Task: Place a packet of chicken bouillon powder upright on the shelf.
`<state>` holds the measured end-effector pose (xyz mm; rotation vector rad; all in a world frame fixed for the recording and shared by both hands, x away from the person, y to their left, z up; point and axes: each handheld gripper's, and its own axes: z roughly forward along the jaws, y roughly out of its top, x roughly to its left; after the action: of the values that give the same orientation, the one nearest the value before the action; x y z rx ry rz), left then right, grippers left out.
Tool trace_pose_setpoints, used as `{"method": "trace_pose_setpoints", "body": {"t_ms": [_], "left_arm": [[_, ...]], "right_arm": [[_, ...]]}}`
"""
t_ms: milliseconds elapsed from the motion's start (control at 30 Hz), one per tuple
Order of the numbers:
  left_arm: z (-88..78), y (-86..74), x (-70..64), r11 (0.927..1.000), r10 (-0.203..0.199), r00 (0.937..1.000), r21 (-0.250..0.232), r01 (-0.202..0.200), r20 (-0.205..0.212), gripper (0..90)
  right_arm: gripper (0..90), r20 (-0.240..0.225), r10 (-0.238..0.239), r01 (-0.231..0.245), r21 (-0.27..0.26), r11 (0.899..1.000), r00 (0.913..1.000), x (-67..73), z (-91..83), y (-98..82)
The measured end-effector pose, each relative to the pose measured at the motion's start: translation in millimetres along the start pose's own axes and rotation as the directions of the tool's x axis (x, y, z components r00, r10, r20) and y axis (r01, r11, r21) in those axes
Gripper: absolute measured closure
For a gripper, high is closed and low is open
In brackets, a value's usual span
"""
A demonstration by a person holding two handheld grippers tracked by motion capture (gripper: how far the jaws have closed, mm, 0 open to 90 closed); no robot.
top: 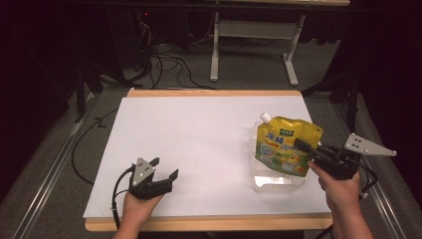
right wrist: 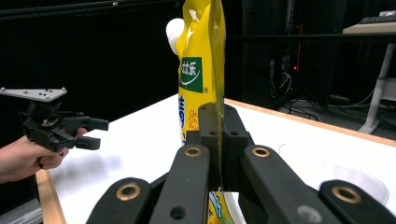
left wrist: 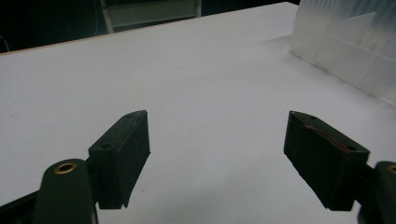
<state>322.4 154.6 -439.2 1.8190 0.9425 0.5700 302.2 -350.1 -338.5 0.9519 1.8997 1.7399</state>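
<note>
Clear container (top: 271,183) under yellow pouch (top: 286,144)

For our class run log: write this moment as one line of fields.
right gripper: shut on yellow pouch | pouch: upright over clear container | left gripper: open, holding nothing, on white table

Left forearm: enters from the bottom edge of the high view, left of centre, angled slightly to the right.
Left hand (top: 137,206): wrapped around the rear of its gripper, low over the near part of the desk.
Left gripper (top: 165,168): points forward and to the right, jaws spread wide apart with nothing between them; grey plate on top.
Right forearm: rises from the bottom right corner.
Right hand (top: 341,189): grasps its gripper's body from behind.
Right gripper (top: 298,144): points left, jaws pressed together, clamping a thin edge.
</note>
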Motion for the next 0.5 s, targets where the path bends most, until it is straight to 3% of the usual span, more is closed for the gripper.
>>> {"method": "trace_pose_setpoints", "body": {"t_ms": [500], "left_arm": [[0.9, 0.1, -0.3, 1.0, 0.004, 1.0, 0.004, -0.004, 0.002, 23.1]], "right_arm": [[90.0, -0.003, 0.011, -0.011, 0.02, 1.0, 0.9999, 2.4, 2.6, -10.2]]}}
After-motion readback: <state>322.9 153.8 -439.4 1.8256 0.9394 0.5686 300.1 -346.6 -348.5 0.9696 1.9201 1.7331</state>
